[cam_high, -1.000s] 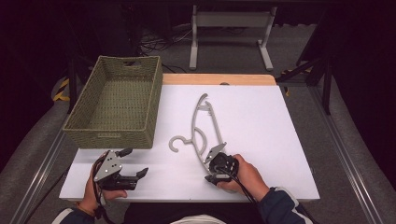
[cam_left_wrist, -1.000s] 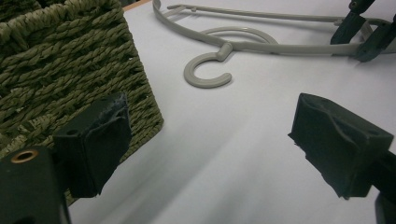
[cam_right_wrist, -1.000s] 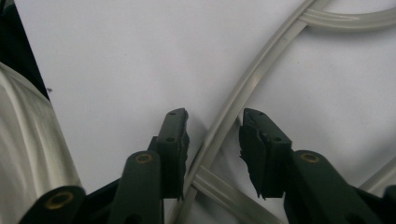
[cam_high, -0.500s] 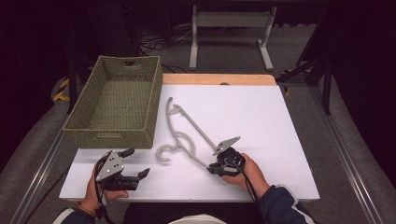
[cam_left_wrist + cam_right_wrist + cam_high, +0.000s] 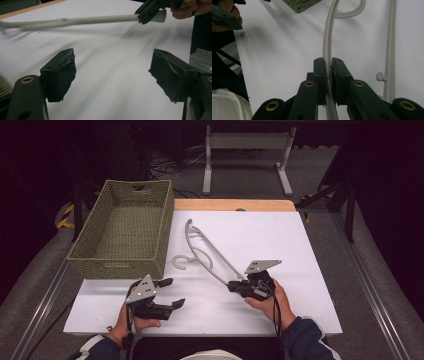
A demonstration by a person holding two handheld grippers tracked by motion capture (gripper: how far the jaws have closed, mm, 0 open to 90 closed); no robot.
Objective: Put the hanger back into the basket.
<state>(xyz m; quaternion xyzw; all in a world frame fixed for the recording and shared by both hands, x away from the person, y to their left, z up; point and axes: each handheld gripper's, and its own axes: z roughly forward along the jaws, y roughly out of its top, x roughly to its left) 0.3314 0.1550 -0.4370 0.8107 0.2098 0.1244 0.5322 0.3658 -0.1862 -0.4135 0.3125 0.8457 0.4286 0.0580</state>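
Note:
A white plastic hanger (image 5: 202, 251) lies on the white table top (image 5: 260, 240), its hook (image 5: 179, 263) toward the basket. My right gripper (image 5: 234, 286) is shut on the hanger's near end. In the right gripper view the jaws pinch the hanger's arm (image 5: 327, 57), with the hook (image 5: 352, 11) curling ahead. My left gripper (image 5: 172, 292) stands open near the table's front left, with nothing between its fingers. The left gripper view has its wide-apart pads (image 5: 61, 71) over bare table, and the hanger's bar (image 5: 75, 21) crosses beyond them, held by the right gripper (image 5: 150, 11).
A green woven basket (image 5: 125, 265), with nothing in it, stands at the table's left, close to the hanger's hook. A wooden strip (image 5: 235, 205) runs along the table's far edge. A metal stand (image 5: 245, 142) is on the floor beyond.
My right gripper has swung the hanger counter-clockwise, so its far end moved left toward the basket. The left gripper has barely shifted and stays open.

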